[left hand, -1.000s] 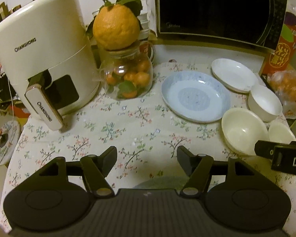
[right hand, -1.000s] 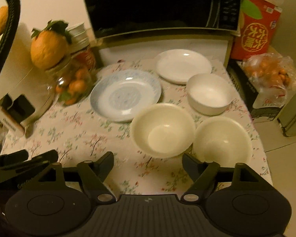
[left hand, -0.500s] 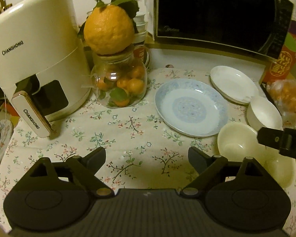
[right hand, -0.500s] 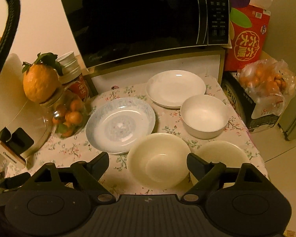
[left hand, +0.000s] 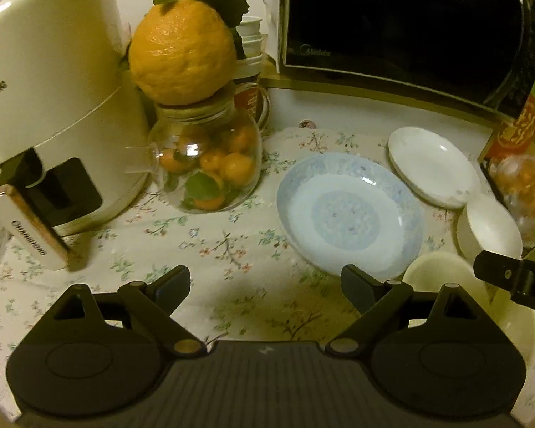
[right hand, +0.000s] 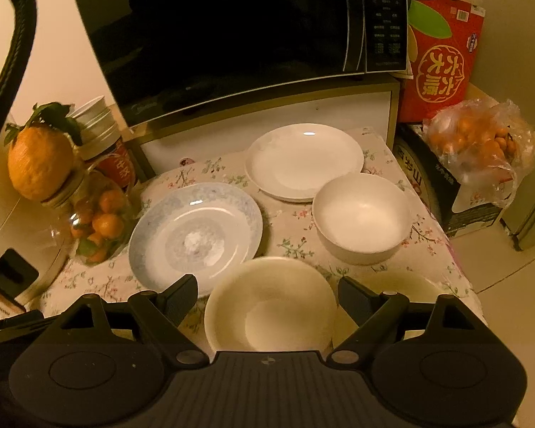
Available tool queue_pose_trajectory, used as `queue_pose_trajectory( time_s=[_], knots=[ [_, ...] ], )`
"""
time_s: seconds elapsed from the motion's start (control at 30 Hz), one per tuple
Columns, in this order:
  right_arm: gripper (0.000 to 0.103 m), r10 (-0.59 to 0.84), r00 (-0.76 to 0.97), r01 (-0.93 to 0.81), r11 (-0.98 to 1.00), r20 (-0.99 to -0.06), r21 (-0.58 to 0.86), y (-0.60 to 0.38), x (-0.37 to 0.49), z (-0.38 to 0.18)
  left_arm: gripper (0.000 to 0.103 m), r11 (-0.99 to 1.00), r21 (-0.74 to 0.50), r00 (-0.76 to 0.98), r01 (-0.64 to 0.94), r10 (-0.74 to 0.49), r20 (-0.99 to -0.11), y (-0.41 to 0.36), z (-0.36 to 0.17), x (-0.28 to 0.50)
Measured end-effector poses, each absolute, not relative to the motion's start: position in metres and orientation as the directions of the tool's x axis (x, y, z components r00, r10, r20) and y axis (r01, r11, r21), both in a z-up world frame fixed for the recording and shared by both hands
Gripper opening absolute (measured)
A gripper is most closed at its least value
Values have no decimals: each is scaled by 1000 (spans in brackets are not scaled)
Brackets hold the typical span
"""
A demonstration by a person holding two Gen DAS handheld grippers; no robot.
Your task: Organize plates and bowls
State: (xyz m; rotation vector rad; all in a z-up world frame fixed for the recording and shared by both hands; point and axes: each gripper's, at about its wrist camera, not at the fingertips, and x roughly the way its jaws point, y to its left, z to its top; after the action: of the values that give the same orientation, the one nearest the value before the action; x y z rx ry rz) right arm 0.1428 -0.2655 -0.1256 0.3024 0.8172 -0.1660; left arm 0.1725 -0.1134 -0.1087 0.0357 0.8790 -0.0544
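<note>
Left to right, the floral-cloth tabletop carries: a cream air fryer at 9 o'clock; a round glass jar of small oranges, capped by one large dimpled citrus; a shallow blue-patterned plate near centre; a plain white plate at 1 o'clock below the black microwave; a deep white bowl at 2 o'clock; and two cream bowls at the near edge, the left cream bowl and the right cream bowl, the latter partly hidden.

Left gripper: fingers spread wide, empty, above bare cloth just left of the blue-patterned plate. Right gripper: fingers spread wide, empty, straddling the left cream bowl in view; contact cannot be confirmed.

Risks:
- All five dishes appear glazed and smooth. A pinch on a thin curved rim may slip, particularly on the shallow plates.
- The cream bowls sit close to the tabletop's near and right edges. A sideways nudge may push one off.
- The two grippers work close together. Converging on the same bowl may cause a collision.
- The glass jar with its unsecured citrus stands near the blue-patterned plate. A wide sweep may topple it.
</note>
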Motion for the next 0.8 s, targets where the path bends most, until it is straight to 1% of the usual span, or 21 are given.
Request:
queue_pose_trajectory(
  time_s=[0.07,0.17,0.23,0.3,0.37,0.47,0.67,0.8],
  knots=[
    [83,-28,685,261,942,-728,209,-268,149,-124,89,998,-31,637,49,-55,-769,-107,-108,182],
    [83,-11,718,252,936,-696,245,-275,160,-118,85,995,-95,626,20,-87,-775,-98,-111,196],
    [80,3,730,248,931,-683,269,-278,170,-116,78,989,-149,607,6,-122,-786,-93,-116,207],
    [74,22,728,241,928,-685,286,-280,181,-118,73,981,-194,591,-10,-151,-792,-88,-121,216],
    [69,39,719,237,925,-694,298,-283,192,-123,70,972,-233,587,-34,-169,-792,-84,-127,224],
    [65,63,703,237,918,-708,317,-286,206,-131,67,968,-248,581,-37,-181,-794,-86,-133,231],
    [63,84,663,243,916,-743,320,-291,225,-154,62,968,-250,580,-30,-186,-793,-88,-142,248],
    [60,87,633,251,917,-769,310,-293,233,-169,56,964,-263,569,-33,-198,-798,-86,-148,257]
  ],
)
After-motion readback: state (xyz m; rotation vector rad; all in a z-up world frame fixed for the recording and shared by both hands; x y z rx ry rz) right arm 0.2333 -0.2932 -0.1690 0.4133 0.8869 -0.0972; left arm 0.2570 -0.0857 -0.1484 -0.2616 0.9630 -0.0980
